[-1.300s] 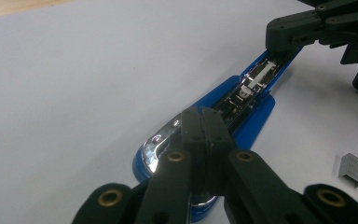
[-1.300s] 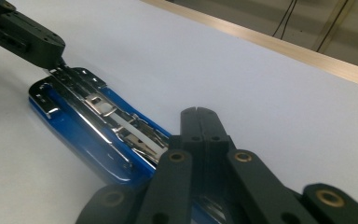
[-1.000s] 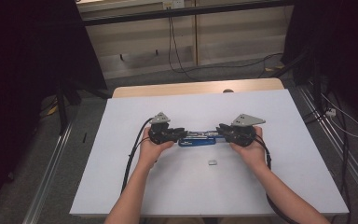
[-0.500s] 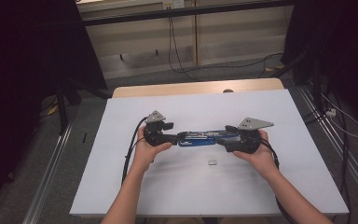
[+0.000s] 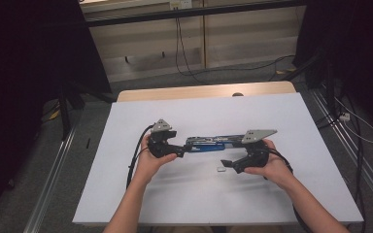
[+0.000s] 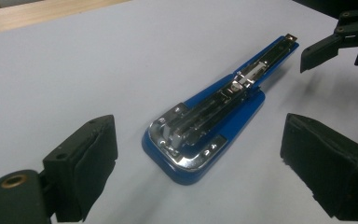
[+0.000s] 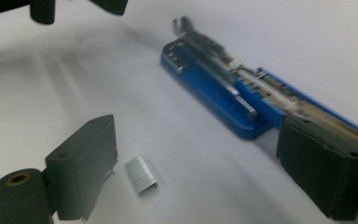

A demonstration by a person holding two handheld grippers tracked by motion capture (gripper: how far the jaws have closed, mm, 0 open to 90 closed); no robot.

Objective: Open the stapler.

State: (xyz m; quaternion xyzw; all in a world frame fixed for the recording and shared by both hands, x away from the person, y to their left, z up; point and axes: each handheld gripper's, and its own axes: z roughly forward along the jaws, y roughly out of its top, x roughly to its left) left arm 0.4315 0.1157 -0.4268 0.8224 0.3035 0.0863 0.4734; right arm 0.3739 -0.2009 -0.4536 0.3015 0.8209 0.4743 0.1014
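Note:
A blue stapler (image 5: 212, 142) lies folded open and flat on the white table top (image 5: 213, 111), its metal magazine (image 6: 200, 116) facing up. My left gripper (image 5: 180, 149) sits at the stapler's left end. Its jaws have just been opening, and the stapler's base (image 6: 205, 154) lies on the table ahead of them, untouched. My right gripper (image 5: 227, 164) is just nearer than the stapler's right end. Its jaws have also just been opening and hold nothing. A short strip of staples (image 7: 141, 174) lies by its left jaw, and the stapler (image 7: 223, 88) runs past its right jaw.
The white top sits on a wooden table whose bare far edge (image 5: 204, 91) shows. Cables trail from both grippers toward the near edge. Dark floor, rails and a cable lie around the table.
Both grippers, earlier shut on the stapler's two ends, have opened and let go. The right one has drawn back toward the near side, and the stapler now rests on the table.

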